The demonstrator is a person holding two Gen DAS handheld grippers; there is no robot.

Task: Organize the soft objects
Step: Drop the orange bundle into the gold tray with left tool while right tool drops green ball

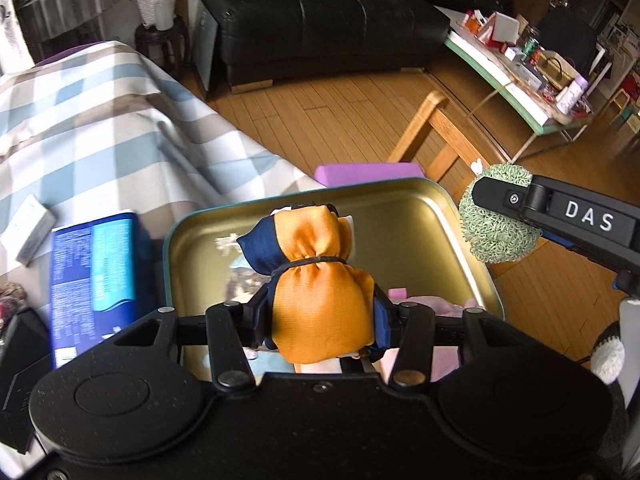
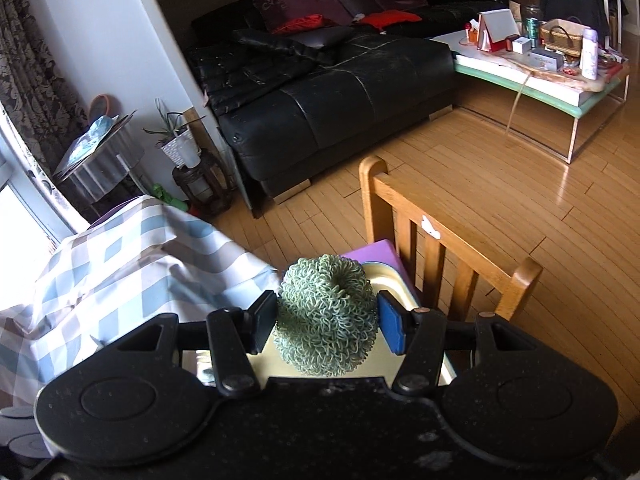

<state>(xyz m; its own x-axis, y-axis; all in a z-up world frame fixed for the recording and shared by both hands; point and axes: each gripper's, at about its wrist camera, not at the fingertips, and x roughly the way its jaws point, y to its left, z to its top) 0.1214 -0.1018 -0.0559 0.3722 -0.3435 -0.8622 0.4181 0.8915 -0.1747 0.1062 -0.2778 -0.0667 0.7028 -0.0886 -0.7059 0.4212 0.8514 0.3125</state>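
An orange and navy cloth pouch [image 1: 320, 292], tied round with a black band, is squeezed between the pads of my left gripper [image 1: 320, 316]. It hangs over an open gold-lined tin [image 1: 432, 216] that holds pale pink soft things [image 1: 452, 308]. My right gripper [image 2: 326, 322] is shut on a green loopy ball [image 2: 328, 316]. That same ball [image 1: 496, 220] shows at the tin's right rim in the left wrist view, with the right gripper's black finger [image 1: 500, 196] across it. The tin's rim [image 2: 394, 278] lies under the ball in the right wrist view.
The tin rests on a purple pad [image 1: 368, 170] on a wooden chair [image 2: 440, 248]. A checked cloth [image 1: 100, 132] covers the surface at left, with a blue packet [image 1: 94, 268] and a small white box [image 1: 30, 230] on it. Beyond lie wood floor [image 2: 500, 184], black sofa [image 2: 340, 92], cluttered low table [image 2: 532, 80].
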